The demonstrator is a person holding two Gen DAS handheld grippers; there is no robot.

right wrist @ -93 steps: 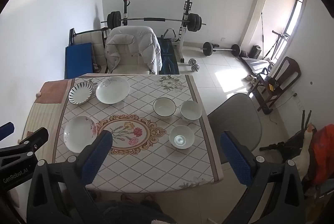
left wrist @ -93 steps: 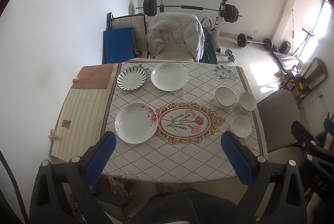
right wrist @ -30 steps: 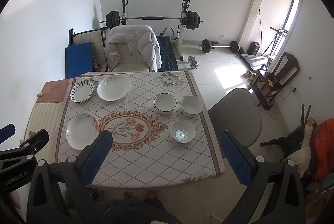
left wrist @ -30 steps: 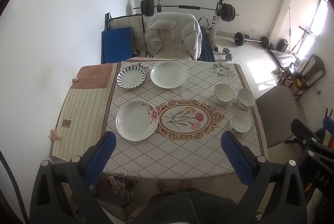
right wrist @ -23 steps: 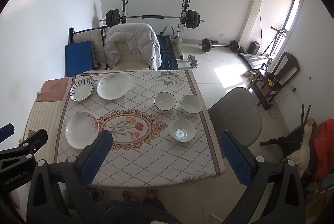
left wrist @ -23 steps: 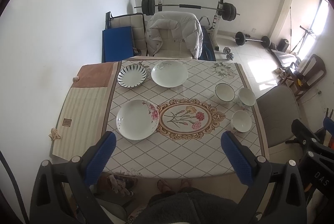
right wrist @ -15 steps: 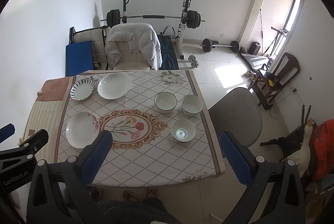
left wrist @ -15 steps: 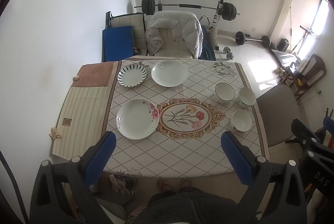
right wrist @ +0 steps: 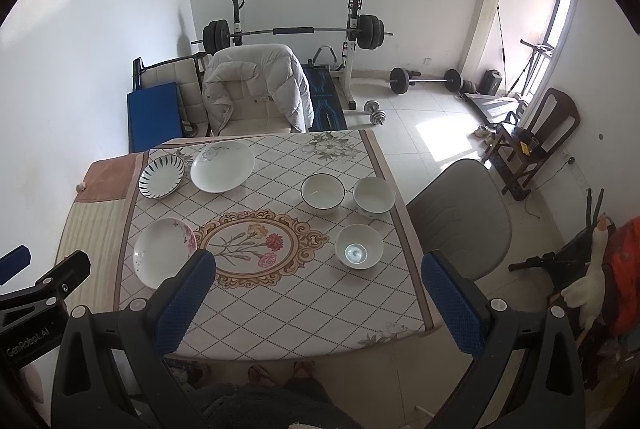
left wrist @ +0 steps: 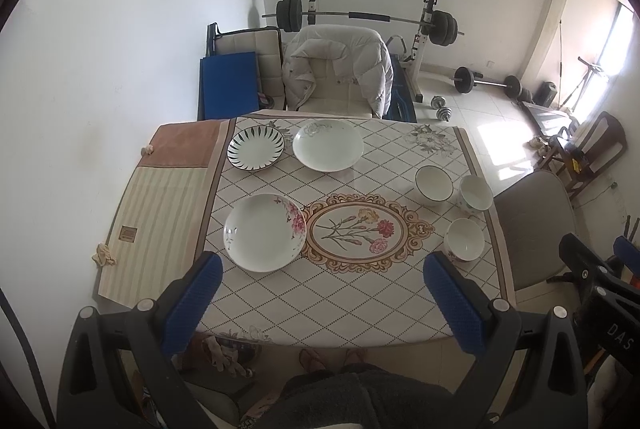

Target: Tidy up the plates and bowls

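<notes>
Three plates lie on the left of the patterned table [left wrist: 344, 301]: a pink-flowered plate [left wrist: 264, 227] near the front, a black-striped plate [left wrist: 256, 149] and a plain white plate [left wrist: 328, 151] at the back. Three bowls stand on the right: a dark-rimmed bowl [left wrist: 434, 185], a white bowl [left wrist: 476, 193] and a nearer white bowl [left wrist: 465, 240]. In the right wrist view I see the flowered plate [right wrist: 162, 251] and the nearer bowl [right wrist: 359, 246]. My left gripper [left wrist: 320, 293] and right gripper [right wrist: 320, 291] are open, empty, high above the table's front edge.
A chair with a white jacket [left wrist: 338, 69] stands behind the table. A grey chair [right wrist: 460, 217] stands at its right side. A striped cloth [left wrist: 160, 217] covers the table's left end. A barbell rack [left wrist: 360, 17] stands by the back wall.
Both grippers have drifted slightly, so the table sits a little differently in view. The plates and bowls have not moved.
</notes>
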